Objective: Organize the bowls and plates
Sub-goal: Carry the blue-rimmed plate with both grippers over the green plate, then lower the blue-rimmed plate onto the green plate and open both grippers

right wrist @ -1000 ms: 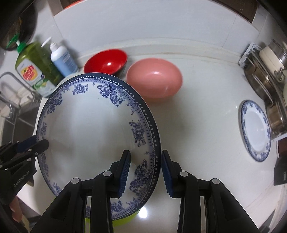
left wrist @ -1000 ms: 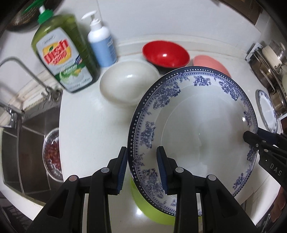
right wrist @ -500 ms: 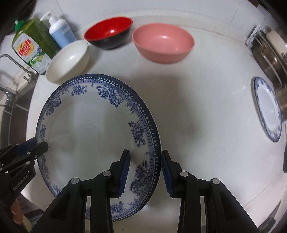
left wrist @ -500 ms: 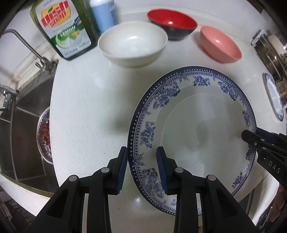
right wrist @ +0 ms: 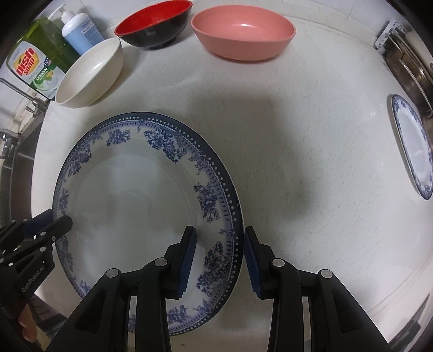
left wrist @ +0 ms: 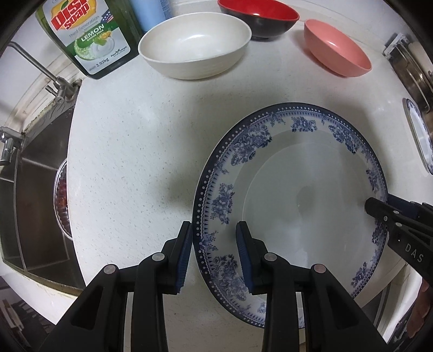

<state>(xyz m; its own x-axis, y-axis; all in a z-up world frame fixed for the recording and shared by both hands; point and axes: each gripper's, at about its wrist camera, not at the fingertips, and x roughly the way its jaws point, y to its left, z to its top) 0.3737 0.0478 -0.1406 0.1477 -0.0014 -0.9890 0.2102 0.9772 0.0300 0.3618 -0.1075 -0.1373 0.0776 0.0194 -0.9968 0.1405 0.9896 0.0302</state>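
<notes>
A large blue-and-white floral plate (left wrist: 311, 189) (right wrist: 135, 195) hangs level, close above the white counter (left wrist: 135, 162). My left gripper (left wrist: 213, 230) is shut on its left rim, one pad under the edge and one inside. My right gripper (right wrist: 219, 232) is shut on the opposite rim. Each gripper shows in the other's view: the right gripper (left wrist: 379, 208) and the left gripper (right wrist: 59, 222). Behind the plate stand a cream bowl (left wrist: 194, 46), a red-and-black bowl (left wrist: 257, 16) and a pink bowl (left wrist: 335, 48). A small blue-and-white plate (right wrist: 414, 146) lies far right.
A green dish-soap bottle (left wrist: 89, 35) and a blue pump bottle (right wrist: 77, 29) stand at the back left. The sink (left wrist: 35, 189) with its tap (left wrist: 51, 78) and a steel bowl (left wrist: 61, 200) lies left. A metal rack with pots (right wrist: 406, 54) stands at the right.
Both grippers have sunk toward the counter with the large plate held between them. The green thing under the plate's near edge is out of sight. The bowls sit higher in both views.
</notes>
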